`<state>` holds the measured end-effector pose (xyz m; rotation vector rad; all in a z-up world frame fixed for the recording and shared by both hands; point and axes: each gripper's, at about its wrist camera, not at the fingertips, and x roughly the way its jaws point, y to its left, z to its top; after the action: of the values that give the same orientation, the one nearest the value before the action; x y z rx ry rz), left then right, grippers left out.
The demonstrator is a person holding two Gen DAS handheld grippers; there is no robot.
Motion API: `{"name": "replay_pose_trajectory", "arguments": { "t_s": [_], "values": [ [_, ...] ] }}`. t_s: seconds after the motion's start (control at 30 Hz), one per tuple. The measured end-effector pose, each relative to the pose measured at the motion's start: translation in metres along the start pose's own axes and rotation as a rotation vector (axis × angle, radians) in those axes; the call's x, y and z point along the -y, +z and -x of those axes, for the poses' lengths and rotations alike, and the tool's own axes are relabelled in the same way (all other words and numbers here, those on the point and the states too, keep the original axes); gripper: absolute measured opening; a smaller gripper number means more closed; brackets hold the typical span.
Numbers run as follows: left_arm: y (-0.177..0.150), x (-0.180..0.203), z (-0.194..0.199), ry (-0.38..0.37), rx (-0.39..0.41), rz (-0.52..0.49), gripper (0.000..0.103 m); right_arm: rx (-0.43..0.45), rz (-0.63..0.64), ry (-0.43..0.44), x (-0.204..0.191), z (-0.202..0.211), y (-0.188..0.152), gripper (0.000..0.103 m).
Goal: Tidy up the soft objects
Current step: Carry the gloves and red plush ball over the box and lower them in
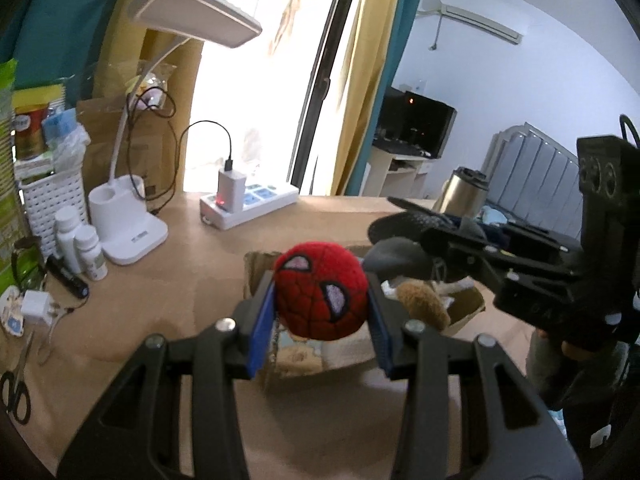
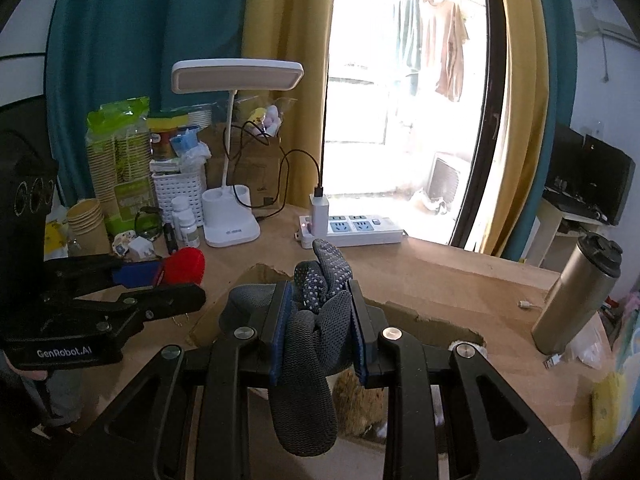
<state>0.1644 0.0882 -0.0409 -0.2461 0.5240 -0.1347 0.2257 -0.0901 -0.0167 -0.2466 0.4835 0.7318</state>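
Note:
My left gripper (image 1: 320, 304) is shut on a red Spider-Man plush ball (image 1: 322, 290) and holds it above an open cardboard box (image 1: 466, 312). My right gripper (image 2: 318, 320) is shut on a grey dotted work glove (image 2: 316, 320), which droops from between the pads over the same box (image 2: 240, 280). A brown furry toy (image 1: 424, 306) lies inside the box; it also shows in the right wrist view (image 2: 356, 400). In the left wrist view the right gripper (image 1: 400, 236) reaches in from the right with the glove (image 1: 404, 220). In the right wrist view the left gripper (image 2: 168, 276) comes in from the left with the red ball (image 2: 186, 266).
A white desk lamp (image 2: 232, 216), power strip (image 2: 352, 230), pill bottles (image 2: 184, 218), white basket (image 2: 178, 194) and paper cups (image 2: 86, 220) stand at the desk's back. A steel thermos (image 2: 576, 292) stands right. Scissors (image 1: 16, 388) lie at the left edge.

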Motion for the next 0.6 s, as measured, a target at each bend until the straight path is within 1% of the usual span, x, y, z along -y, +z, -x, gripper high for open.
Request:
{"name": "replay_pose_trajectory", "arguments": {
  "t_s": [0.13,0.4,0.6],
  "values": [
    [0.003,-0.002,-0.014,-0.008,-0.011,0.005,0.043,-0.006,-0.01,-0.003,0.005,-0.01,0.001,0.029],
    [0.005,0.002,-0.049,-0.032,-0.055,0.004,0.044,-0.049,-0.022,0.01,0.011,-0.037,-0.001,0.029],
    [0.005,0.002,-0.067,-0.035,-0.079,0.006,0.044,-0.073,-0.028,0.02,0.015,-0.055,-0.004,0.029]
  ]
}}
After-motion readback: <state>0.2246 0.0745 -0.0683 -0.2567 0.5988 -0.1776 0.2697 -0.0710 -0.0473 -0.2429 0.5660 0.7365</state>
